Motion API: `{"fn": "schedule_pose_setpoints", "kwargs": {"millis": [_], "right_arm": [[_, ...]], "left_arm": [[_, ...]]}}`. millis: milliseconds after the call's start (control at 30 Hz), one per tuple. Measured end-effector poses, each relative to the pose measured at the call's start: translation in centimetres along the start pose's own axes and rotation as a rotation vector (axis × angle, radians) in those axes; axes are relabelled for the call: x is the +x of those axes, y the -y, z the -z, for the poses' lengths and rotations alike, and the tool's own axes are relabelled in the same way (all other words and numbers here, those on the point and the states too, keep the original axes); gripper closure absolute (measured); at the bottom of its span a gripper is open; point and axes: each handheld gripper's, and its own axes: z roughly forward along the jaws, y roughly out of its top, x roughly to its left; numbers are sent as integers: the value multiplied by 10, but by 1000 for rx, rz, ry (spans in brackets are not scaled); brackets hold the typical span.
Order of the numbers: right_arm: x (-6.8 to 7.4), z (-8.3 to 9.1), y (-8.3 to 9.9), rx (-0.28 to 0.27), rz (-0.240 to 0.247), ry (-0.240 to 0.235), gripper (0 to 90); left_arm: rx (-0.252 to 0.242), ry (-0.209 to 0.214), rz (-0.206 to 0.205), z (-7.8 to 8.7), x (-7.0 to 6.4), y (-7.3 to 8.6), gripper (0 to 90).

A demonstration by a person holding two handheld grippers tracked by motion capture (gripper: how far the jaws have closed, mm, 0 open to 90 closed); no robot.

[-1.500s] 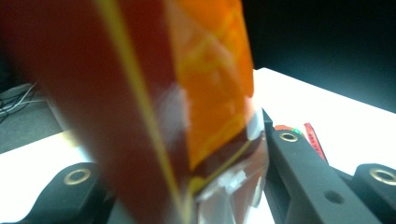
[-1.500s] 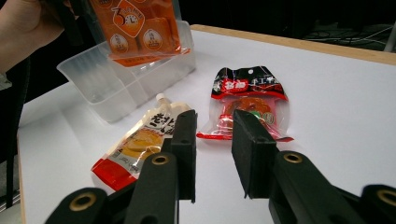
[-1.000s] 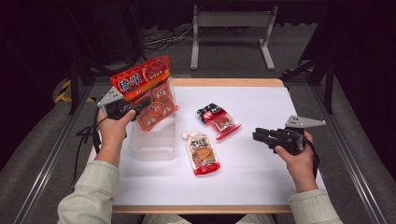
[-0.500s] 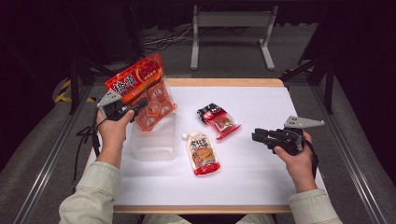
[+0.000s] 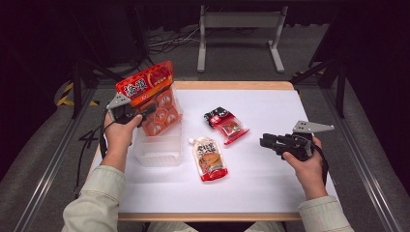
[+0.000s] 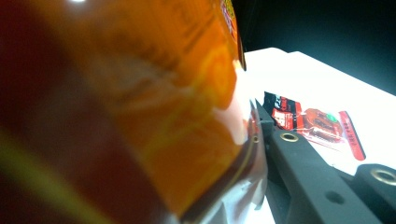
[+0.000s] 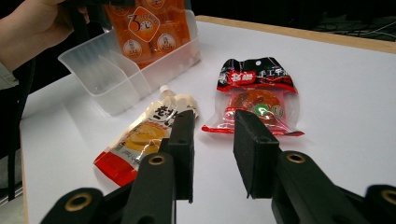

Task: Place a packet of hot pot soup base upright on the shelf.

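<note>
Near the counter's (image 5: 270,193) left edge, the left gripper (image 5: 126,112), jaws clamped on the orange snack bag (image 5: 151,99), holds it above the clear bin (image 5: 159,150); the floppy bag could snag the rim. The right gripper (image 5: 278,142) hovers with jaws partly open, empty. The bag sits lower than earlier.
</note>
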Motion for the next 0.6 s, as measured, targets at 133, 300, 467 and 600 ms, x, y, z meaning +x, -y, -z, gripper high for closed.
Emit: {"fn": "schedule_pose_setpoints", "kwargs": {"millis": [133, 300, 467, 600], "right_arm": [[0, -2, 0, 7, -2, -4, 692], [0, -5, 1, 16, 2, -7, 690], [0, -5, 1, 13, 0, -9, 686], [-1, -4, 1, 10, -2, -8, 686]], "left_arm": [[38, -16, -1, -7, 1, 2, 706], [40, -12, 6, -6, 4, 4, 701], [42, -33, 5, -6, 3, 4, 678], [67, -71, 19, -4, -1, 2, 526]]}}
